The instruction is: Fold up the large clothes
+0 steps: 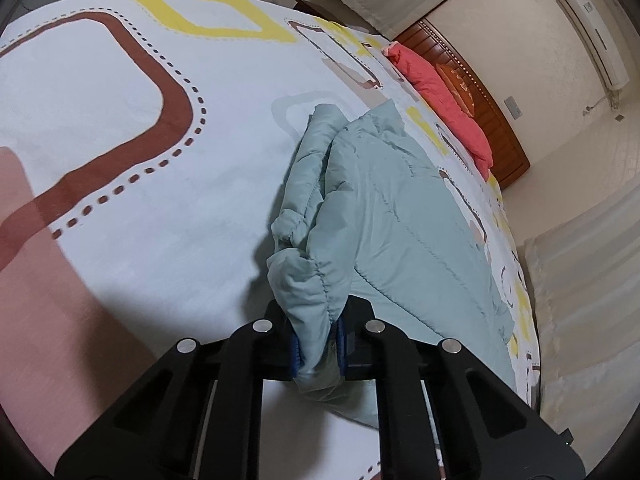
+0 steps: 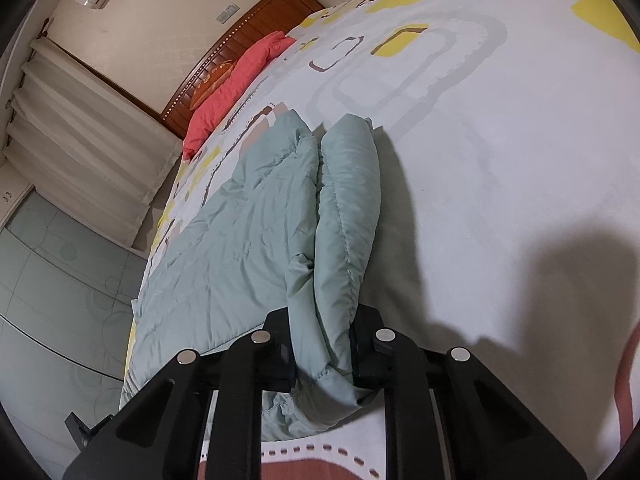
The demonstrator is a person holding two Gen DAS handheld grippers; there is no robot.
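Note:
A pale green quilted jacket [image 1: 400, 216] lies on the patterned bedsheet [image 1: 120, 128]. My left gripper [image 1: 318, 344] is shut on a bunched edge of the jacket, lifting a fold of it above the bed. In the right wrist view the same jacket [image 2: 240, 232] spreads to the left. My right gripper [image 2: 324, 344] is shut on a thick rolled edge of the jacket [image 2: 344, 208], which runs away from the fingers. Fabric hides the fingertips in both views.
A red pillow [image 1: 444, 96] lies at the wooden headboard [image 1: 488, 120]; it also shows in the right wrist view [image 2: 236, 80]. Curtains [image 2: 84, 140] and a tiled floor [image 2: 52, 280] lie beyond the bed edge. An air conditioner [image 1: 592, 36] hangs on the wall.

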